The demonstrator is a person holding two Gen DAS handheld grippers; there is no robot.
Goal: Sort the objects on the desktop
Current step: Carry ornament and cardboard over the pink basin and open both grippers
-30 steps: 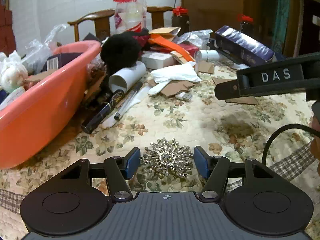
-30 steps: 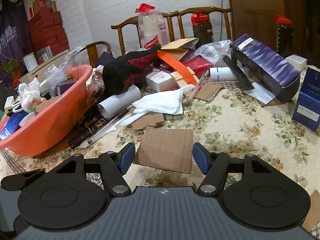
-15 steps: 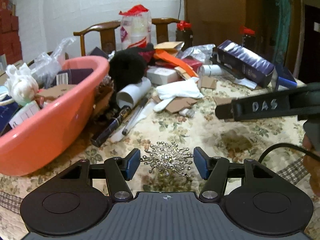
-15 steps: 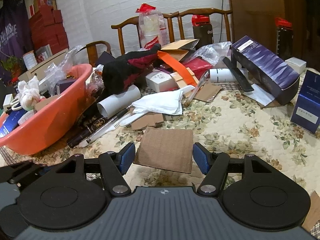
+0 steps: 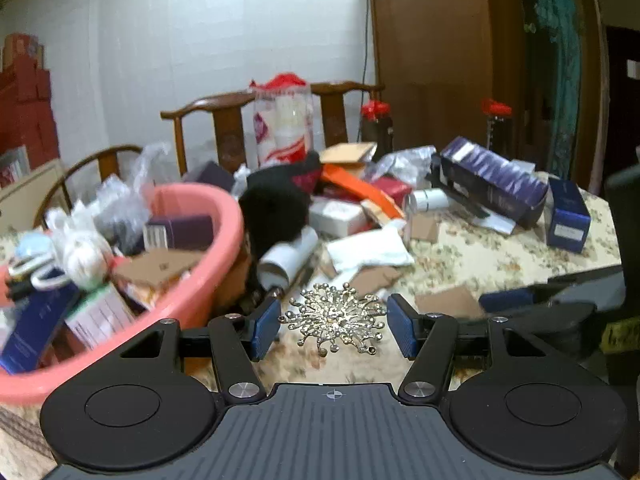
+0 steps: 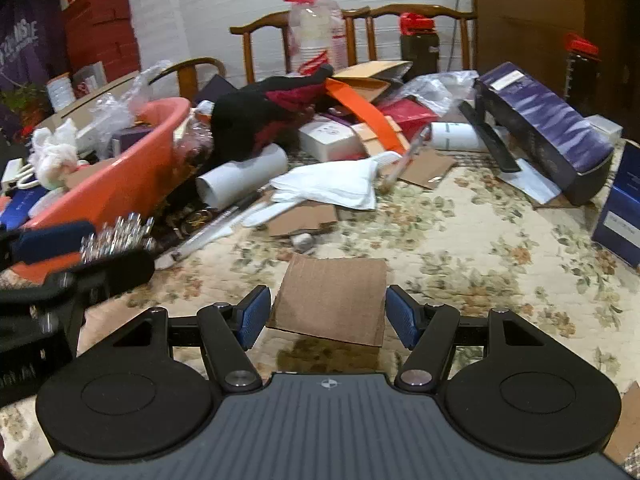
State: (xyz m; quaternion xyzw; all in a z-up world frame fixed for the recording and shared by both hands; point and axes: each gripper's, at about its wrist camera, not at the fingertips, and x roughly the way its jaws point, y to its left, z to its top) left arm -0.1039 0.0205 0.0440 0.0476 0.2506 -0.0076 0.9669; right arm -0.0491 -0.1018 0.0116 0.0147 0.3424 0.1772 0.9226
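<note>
My left gripper (image 5: 333,322) is shut on a silver snowflake brooch (image 5: 335,316), held in the air beside the pink basin (image 5: 226,240). The right wrist view shows that brooch (image 6: 116,234) edge-on in the left gripper (image 6: 96,248), at the basin (image 6: 132,176) rim. My right gripper (image 6: 326,312) is shut on a brown cardboard piece (image 6: 332,296), held just above the floral tablecloth (image 6: 480,240) with a shadow beneath it. In the left wrist view the right gripper (image 5: 496,300) comes in from the right with the cardboard piece (image 5: 448,300).
The basin holds boxes, bags and a cardboard scrap (image 5: 156,266). Behind lie a white tube (image 6: 244,178), a black cloth (image 6: 248,120), a white cloth (image 6: 332,184), pens (image 6: 212,228), a long purple box (image 6: 540,120), a blue box (image 6: 620,216) and chairs (image 6: 256,36).
The left gripper has risen with the brooch, from the tablecloth to above the basin rim. The right gripper and its cardboard have stayed put.
</note>
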